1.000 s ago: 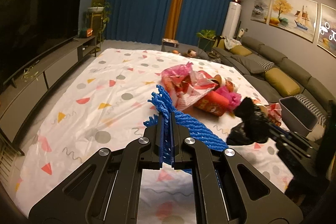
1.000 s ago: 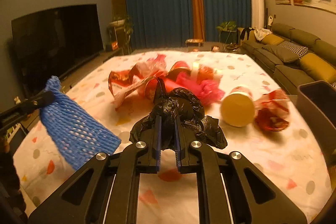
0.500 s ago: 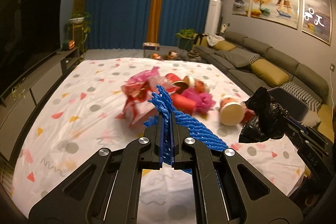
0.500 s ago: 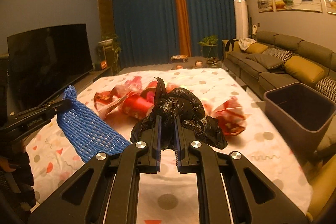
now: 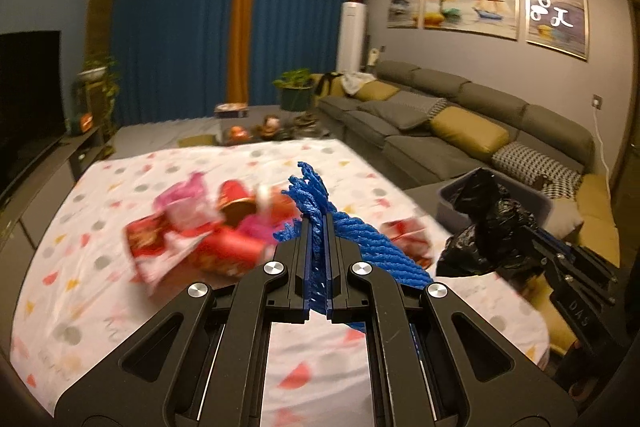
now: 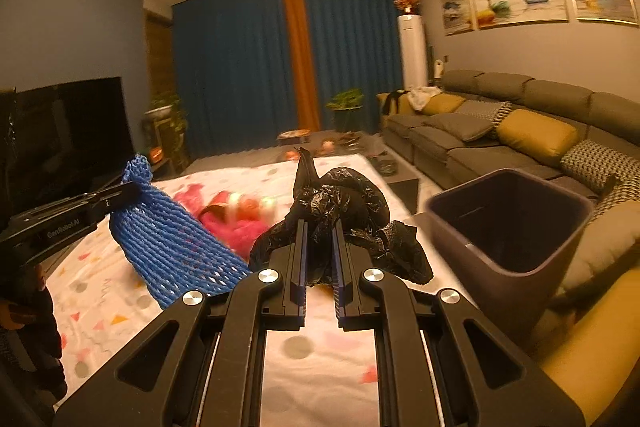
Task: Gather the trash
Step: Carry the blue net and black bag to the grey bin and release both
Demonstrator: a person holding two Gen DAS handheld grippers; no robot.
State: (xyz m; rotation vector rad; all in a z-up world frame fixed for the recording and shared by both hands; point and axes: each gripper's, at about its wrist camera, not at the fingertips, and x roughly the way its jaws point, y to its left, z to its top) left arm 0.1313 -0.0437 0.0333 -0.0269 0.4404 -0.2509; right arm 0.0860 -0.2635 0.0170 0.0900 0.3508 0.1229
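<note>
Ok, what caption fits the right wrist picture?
Right gripper clamps a black bag near the bin; left gripper holds blue netting.

blue foam net (image 6: 172, 247): hanging, pinched | black bag (image 6: 344, 211): crumpled, pinched | bin (image 6: 508, 227): upright, open

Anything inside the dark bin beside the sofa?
The bin looks empty as far as its inner walls show; its bottom is hidden by the near rim and by shadow.

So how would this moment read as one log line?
left hand-held gripper: shut on blue net | right hand-held gripper: shut on black bag | bin: right
</note>
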